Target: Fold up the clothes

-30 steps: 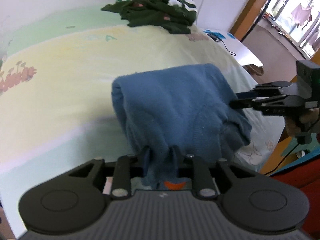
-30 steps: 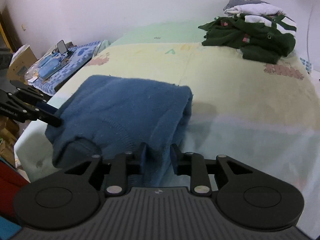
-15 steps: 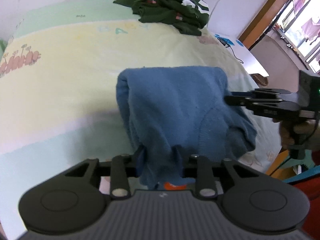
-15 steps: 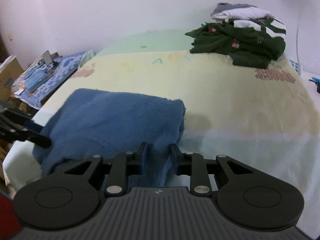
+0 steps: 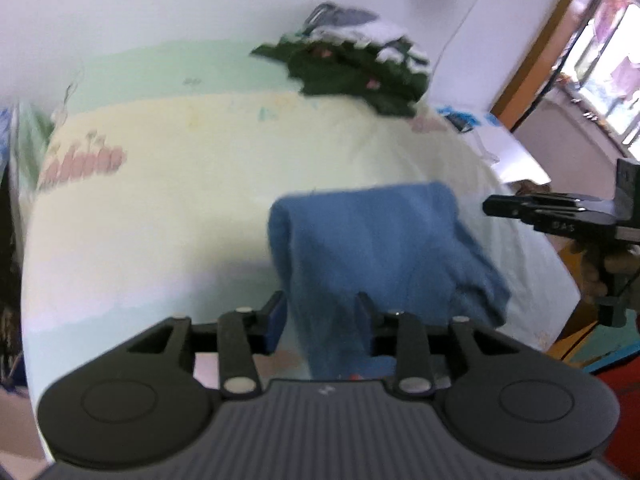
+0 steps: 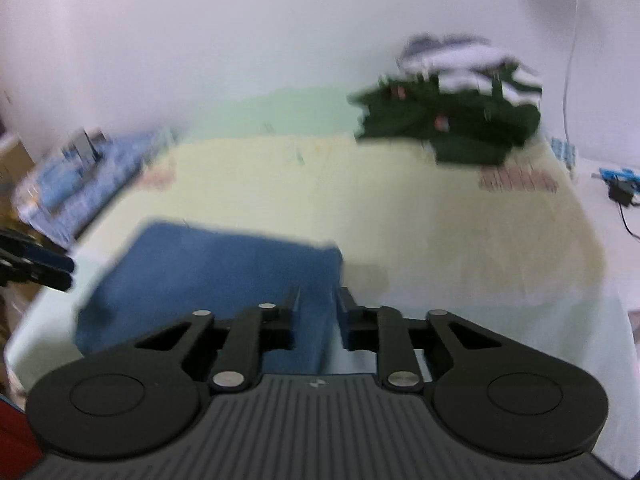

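Observation:
A blue garment (image 5: 372,248) lies folded on the bed (image 5: 160,220), near its front edge. My left gripper (image 5: 322,312) hangs just above its near left side. Its jaws are opening and blue cloth shows in the gap, no pad pressing on it. In the right wrist view the left gripper (image 6: 60,272) ends short of the garment (image 6: 216,272). My right gripper (image 6: 320,312) is closing, with blue cloth showing in its narrow gap. Seen from the left wrist, the right gripper (image 5: 492,208) stands clear of the garment's right edge, held by a hand (image 5: 600,272). Both views are blurred.
A pile of dark green and white clothes (image 5: 352,72) sits at the far end of the bed, by the wall. A low surface with blue items (image 6: 72,184) stands along one side. On the other side are a white board (image 5: 516,160), a cable (image 6: 618,196) and a doorway (image 5: 540,60).
Both grippers have risen and drawn back, so their tips have come off the garment's side edges. The left jaws have widened and the right ones narrowed a little. The garment stays folded on the bed.

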Available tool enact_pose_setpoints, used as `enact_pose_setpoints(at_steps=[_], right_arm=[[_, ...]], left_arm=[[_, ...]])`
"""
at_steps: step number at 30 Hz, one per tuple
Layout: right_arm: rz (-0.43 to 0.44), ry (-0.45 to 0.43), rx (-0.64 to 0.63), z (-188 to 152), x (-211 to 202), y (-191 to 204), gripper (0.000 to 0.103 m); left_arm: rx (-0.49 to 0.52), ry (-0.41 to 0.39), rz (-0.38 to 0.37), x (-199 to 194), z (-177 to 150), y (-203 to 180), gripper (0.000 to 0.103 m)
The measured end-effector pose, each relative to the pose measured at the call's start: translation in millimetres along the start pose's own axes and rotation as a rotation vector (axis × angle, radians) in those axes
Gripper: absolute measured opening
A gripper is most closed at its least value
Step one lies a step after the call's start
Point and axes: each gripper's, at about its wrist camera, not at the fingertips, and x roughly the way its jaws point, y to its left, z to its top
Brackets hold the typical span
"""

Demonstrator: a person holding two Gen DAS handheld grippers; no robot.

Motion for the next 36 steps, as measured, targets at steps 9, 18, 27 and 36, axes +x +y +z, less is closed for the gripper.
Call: enact_pose_setpoints(at_steps=[9, 18, 27, 36], right_arm=[[-0.012, -0.029, 0.000, 6, 55, 21, 0.020], [0.004, 0.020, 0.085, 2, 83, 3, 0.019], [-0.010, 0.038, 0.098, -3, 30, -1, 0.027], [-0.014, 0.156, 0.055, -32, 26, 11, 0.026]], left_arm=[[-0.096, 0.012, 0.051, 67, 1, 7, 0.036], [-0.120, 0.024, -0.051, 65, -2, -8, 0.034], [-0.172, 0.046, -0.034, 56, -10, 24, 0.051], [-0.123, 0.064, -0.055, 52, -13, 25, 0.044]])
